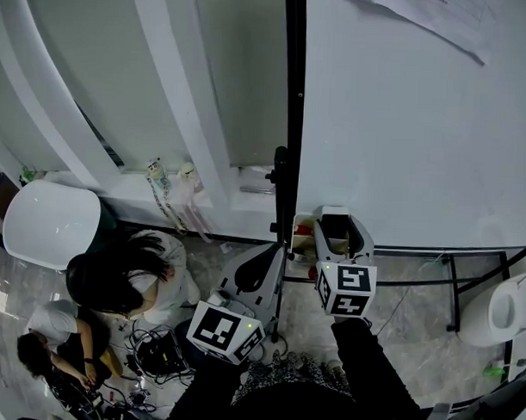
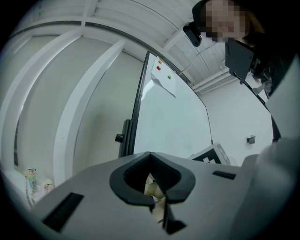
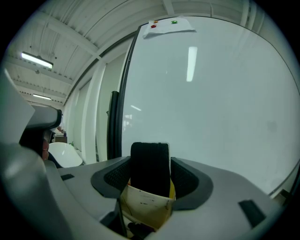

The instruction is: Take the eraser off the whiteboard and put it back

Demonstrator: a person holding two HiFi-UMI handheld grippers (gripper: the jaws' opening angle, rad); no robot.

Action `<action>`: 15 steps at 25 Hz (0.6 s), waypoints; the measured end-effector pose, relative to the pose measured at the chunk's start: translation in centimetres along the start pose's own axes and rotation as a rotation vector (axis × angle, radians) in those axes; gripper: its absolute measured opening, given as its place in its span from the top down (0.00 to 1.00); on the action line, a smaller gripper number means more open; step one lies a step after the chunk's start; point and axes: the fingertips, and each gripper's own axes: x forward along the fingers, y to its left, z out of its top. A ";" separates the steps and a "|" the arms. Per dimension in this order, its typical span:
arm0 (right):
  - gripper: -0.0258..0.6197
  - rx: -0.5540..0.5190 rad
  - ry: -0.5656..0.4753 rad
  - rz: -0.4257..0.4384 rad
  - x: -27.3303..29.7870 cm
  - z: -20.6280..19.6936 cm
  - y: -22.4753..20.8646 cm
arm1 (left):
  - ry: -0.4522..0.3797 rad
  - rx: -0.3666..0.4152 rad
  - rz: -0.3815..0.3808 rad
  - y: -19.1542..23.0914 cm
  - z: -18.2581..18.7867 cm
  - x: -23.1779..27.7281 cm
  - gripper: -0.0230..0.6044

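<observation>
Right gripper (image 3: 151,182) has its jaws set wide and clamped on the eraser (image 3: 150,164), one pad against each side. The eraser stands upright between them, its black felt end pointing away towards the whiteboard (image 3: 211,93) and its cream and yellow body nearer the camera. Whether the felt touches the board surface cannot be told; in the head view the eraser (image 1: 336,225) sits just in front of the board's lower left part. Left gripper (image 2: 158,202) hangs to the left of the right one and a little nearer, its jaws brought together at the tips with nothing gripped between them; something cream shows through the gap behind them. A sheet of paper (image 3: 168,26) is pinned at the top of the whiteboard with a red and a green magnet. A black post (image 1: 291,94) runs along the board's left edge. Farther left and lower, two people (image 1: 127,278) crouch on the floor over a tangle of cables (image 1: 155,352), with a white chair (image 1: 51,223) beside them.
</observation>
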 end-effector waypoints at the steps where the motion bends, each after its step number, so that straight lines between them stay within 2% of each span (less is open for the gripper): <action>1: 0.58 0.007 -0.001 0.008 0.0 0.0 0.0 | 0.001 0.000 -0.002 -0.1 0.0 0.1 0.96; 11: 0.57 0.005 -0.017 0.063 -1.1 1.0 0.2 | -0.001 0.005 -0.019 -1.4 0.2 0.6 0.96; 15: 0.57 -0.029 -0.015 0.076 -2.1 1.4 -0.2 | -0.003 0.007 -0.024 -2.1 0.3 0.9 0.96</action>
